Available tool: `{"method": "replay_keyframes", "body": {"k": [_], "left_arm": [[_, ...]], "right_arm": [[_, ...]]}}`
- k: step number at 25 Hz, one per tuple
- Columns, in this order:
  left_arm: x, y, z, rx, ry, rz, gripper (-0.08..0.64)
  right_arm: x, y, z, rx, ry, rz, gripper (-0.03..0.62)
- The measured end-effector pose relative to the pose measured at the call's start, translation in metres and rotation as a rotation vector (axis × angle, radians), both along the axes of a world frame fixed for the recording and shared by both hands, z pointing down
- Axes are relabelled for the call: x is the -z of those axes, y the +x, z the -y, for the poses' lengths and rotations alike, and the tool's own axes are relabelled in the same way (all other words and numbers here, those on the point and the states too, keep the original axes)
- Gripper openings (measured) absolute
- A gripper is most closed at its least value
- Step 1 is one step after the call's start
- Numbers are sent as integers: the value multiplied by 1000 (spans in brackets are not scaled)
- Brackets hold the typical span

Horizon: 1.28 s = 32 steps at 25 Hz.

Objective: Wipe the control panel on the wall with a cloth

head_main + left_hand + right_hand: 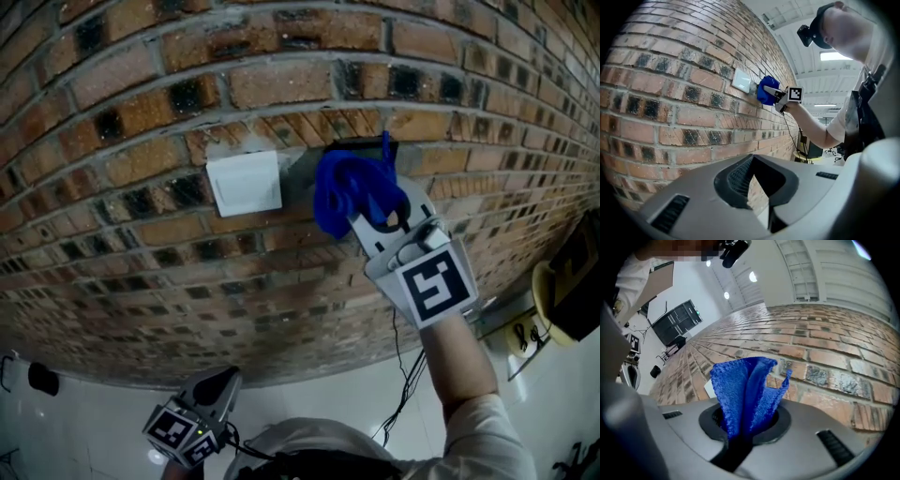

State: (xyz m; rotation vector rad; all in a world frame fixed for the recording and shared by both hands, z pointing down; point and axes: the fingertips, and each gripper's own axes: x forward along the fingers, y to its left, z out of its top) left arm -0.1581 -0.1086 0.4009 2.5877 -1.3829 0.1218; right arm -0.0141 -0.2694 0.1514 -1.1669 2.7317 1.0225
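On the brick wall, a dark control panel (364,147) shows just right of a white switch plate (244,183), mostly hidden by a blue cloth (347,192). My right gripper (372,214) is raised to the wall and shut on the cloth, pressing it on the panel. In the right gripper view the cloth (745,387) stands bunched out of the closed jaws of my right gripper (740,427), close to the bricks. My left gripper (208,401) hangs low near my body; its jaws look closed and empty. From the left gripper view I see the cloth (765,91) and plate (741,80) far off.
A thin black cable (403,375) hangs down the wall below the right arm. A yellow and black object (558,295) sits at the right edge. A small dark item (42,378) lies on the pale floor at the left. Monitors (677,319) stand farther back in the room.
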Motion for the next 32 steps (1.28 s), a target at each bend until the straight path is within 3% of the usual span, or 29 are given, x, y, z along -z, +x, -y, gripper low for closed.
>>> {"method": "replay_keyframes", "body": {"k": [4, 7, 17, 23, 27, 32], "left_arm": [[-2, -5, -1, 16, -6, -3, 3], [-4, -6, 0, 21, -9, -5, 3], [-7, 10, 11, -22, -14, -4, 3], [-4, 18, 12, -39, -12, 1, 3], [-4, 14, 11, -30, -10, -2, 3], [-6, 9, 8, -14, -15, 0, 3]], "right_arm": [[4, -19, 6, 21, -1, 13, 86], [7, -11, 8, 12, 2, 29, 86], [11, 96, 35, -204, 41, 41, 86], [-4, 145, 64, -292, -24, 75, 88], [5, 133, 48, -245, -18, 103, 86], [17, 58, 8, -73, 28, 69, 86]]}}
